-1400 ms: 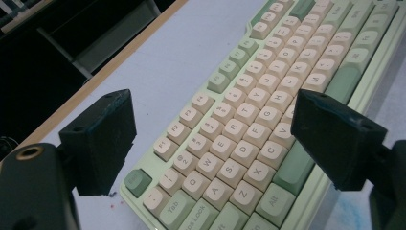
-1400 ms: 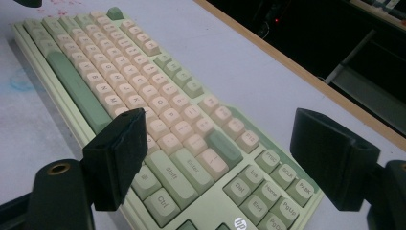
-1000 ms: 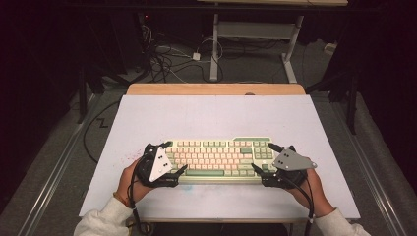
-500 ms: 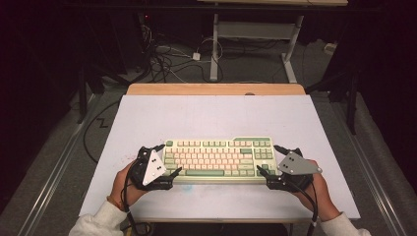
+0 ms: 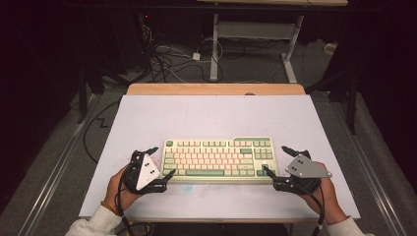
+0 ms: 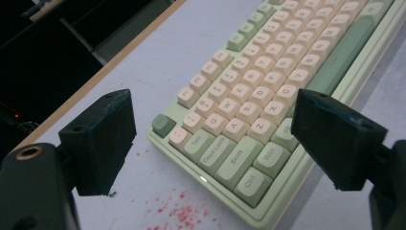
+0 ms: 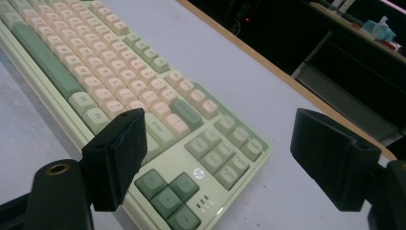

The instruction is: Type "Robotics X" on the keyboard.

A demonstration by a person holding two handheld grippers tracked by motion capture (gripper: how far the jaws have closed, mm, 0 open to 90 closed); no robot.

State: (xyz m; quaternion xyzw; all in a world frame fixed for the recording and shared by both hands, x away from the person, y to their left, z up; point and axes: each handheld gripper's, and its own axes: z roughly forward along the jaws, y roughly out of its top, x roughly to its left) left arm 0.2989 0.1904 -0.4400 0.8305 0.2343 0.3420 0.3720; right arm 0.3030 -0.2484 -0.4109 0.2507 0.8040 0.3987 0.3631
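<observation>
Keyboard [image 5: 219, 157] lying on bench [image 5: 206, 115]; left gripper [image 5: 158, 164] and right gripper [image 5: 276, 161], hand-held, hovering just beside its left and right ends, jaws spread wide, holding nothing.

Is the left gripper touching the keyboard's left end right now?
Cannot tell. In the left gripper view the left gripper stands open astride the keyboard corner, its right jaw overlapping the front edge, with neither contact nor a gap plainly shown.

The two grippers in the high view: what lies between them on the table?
The green and cream keyboard lies between the left gripper and the right gripper, as the high view shows.
</observation>
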